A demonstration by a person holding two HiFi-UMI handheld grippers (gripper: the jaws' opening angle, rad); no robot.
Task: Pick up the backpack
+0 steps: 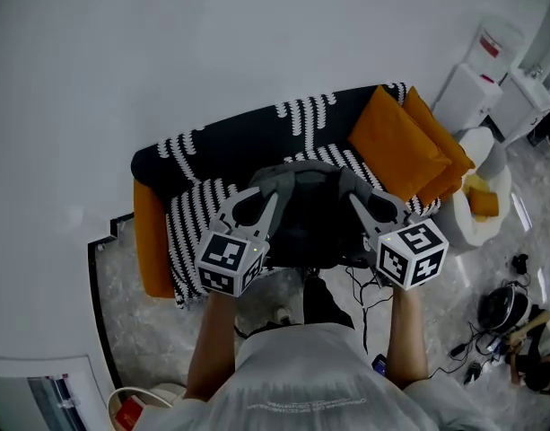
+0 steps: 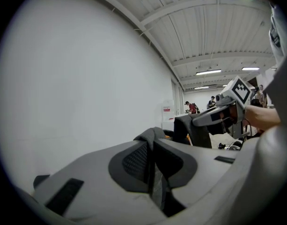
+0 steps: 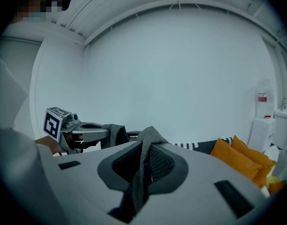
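The dark backpack (image 1: 308,218) hangs in front of me above the sofa seat, held by its two grey shoulder straps. My left gripper (image 1: 270,191) is shut on the left strap (image 2: 151,136), which sticks up as a grey fold between its pads. On the other side, my right gripper (image 1: 353,193) is shut on the right strap (image 3: 146,139), which drapes down through its jaws. The left gripper view shows the right gripper (image 2: 213,117) with strap fabric hanging from it. The right gripper view shows the left gripper (image 3: 94,131) the same way.
Below the backpack stands a black sofa with white markings (image 1: 230,142) and an orange armrest (image 1: 152,241). Two orange cushions (image 1: 402,142) lean at its right end. A round white side table (image 1: 472,206) and white cabinets (image 1: 479,79) stand to the right. Cables (image 1: 364,296) lie on the floor.
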